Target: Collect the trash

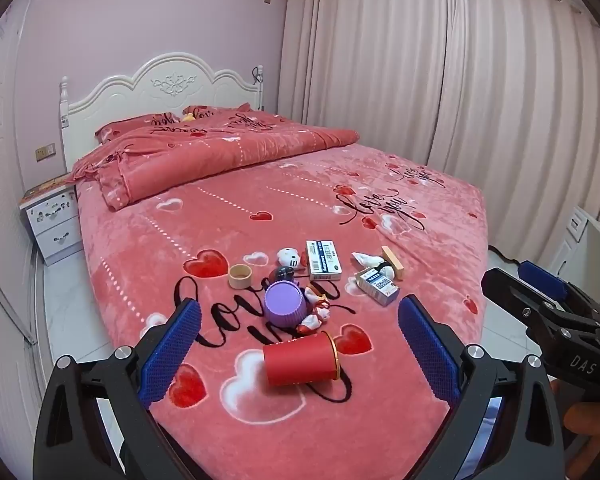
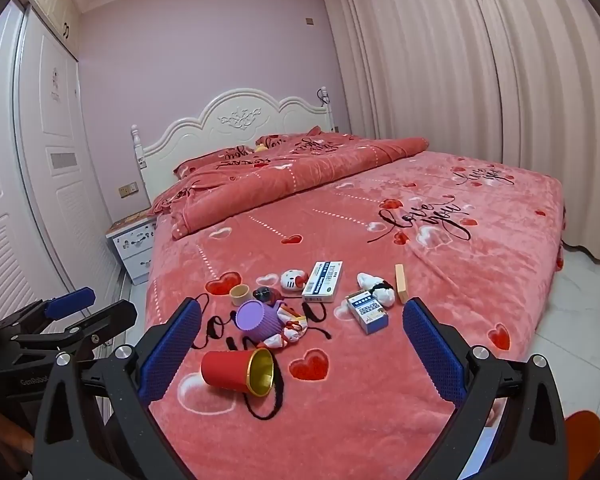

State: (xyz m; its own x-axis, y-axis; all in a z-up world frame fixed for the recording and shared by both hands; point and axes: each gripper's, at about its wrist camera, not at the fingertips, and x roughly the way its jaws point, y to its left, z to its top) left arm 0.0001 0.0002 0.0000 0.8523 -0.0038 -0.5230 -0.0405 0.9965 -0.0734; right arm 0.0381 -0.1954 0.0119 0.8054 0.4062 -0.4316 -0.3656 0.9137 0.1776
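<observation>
Pre-grasp: left gripper (image 1: 298, 354) and right gripper (image 2: 302, 354) jaws wide, empty, above red cup (image 2: 238, 372); next, pick nearby litter.

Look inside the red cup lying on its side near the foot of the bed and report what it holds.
The red cup with a gold lining shows a bare shiny interior near its mouth, nothing visible inside. Its deeper bottom is hidden by the angle.
</observation>
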